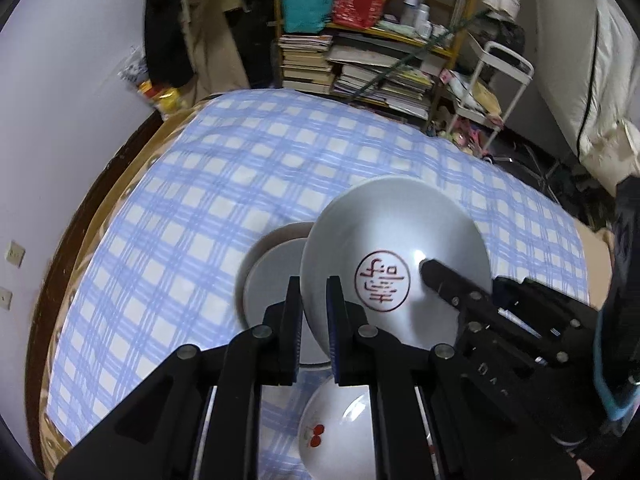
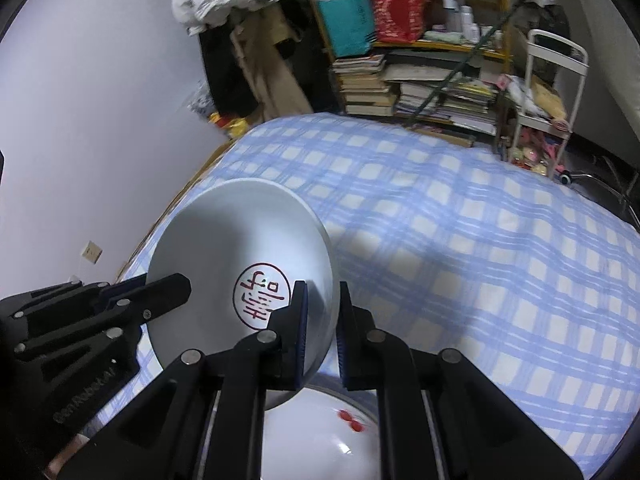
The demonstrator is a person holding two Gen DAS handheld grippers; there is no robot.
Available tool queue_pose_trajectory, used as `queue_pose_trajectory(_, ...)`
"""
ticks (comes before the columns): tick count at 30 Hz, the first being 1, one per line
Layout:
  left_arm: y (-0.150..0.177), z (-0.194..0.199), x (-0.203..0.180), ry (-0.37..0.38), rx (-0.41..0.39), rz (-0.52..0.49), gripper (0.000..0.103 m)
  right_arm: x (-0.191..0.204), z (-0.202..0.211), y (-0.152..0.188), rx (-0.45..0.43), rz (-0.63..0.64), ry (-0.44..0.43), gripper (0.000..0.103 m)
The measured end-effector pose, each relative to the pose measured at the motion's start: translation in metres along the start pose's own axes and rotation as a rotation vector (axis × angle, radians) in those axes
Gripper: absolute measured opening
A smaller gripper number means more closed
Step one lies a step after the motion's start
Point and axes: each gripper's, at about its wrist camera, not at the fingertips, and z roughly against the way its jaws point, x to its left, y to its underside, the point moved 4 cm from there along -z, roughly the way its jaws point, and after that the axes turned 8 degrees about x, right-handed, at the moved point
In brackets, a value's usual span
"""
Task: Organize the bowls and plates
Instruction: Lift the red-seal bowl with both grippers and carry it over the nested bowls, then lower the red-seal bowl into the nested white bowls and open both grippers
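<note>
so nearest in both wrist views, the two grippers are pinching the same white bowl with the red seal (image 1: 394, 264) by its rim, one on each side: the left gripper (image 1: 316, 308) has its jaws nearly closed on the rim edge closest to its camera, and the right gripper (image 2: 322, 316) is clamped narrow on the opposite edge, with one finger inside the bowl and one outside. the bowl hangs tilted in the air, its open face turned toward the cameras so the seal in the bottom shows. the thing that matters for the next move: directly underneath, just below the fingers, sits a white bowl with red cherries (image 1: 336, 436) on the near edge of the checked tablecloth (image 1: 180, 208), and the held bowl is above it and a bit further in. just past the left gripper's fingers, behind the held bowl's left rim, there's a pale plate (image 1: 276, 276) lying flat on the cloth. so the held bowl sits between the two, and neither hand is really nearer, they share it. looks like it's mid-carry, probably heading to nest on one of them. beyond that the cloth is bare out to the far edge, then a bookshelf (image 1: 372, 40) stuffed with books.
</note>
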Motion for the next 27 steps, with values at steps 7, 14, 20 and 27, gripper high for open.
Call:
queue_pose_trajectory(7, 0.008, -0.016, 0.027, 0.001, 0.012, 0.038, 0.010, 0.022, -0.023, 0.000, 0.028, 0.044, -0.023, 0.015)
queue_pose_trajectory(14, 0.014, -0.035, 0.041, -0.001, 0.047, 0.057, 0.010, 0.031, -0.049, 0.003, 0.070, 0.077, -0.025, 0.015)
queue_pose_trajectory(20, 0.016, -0.050, 0.049, 0.011, 0.076, 0.071, 0.010, 0.033, -0.063, 0.003, 0.087, 0.098, -0.020, 0.015)
queue_pose_trajectory(27, 0.019, -0.067, 0.051, -0.025, 0.110, 0.063, 0.010, 0.040, -0.080, 0.003, 0.086, 0.142, 0.039, 0.016)
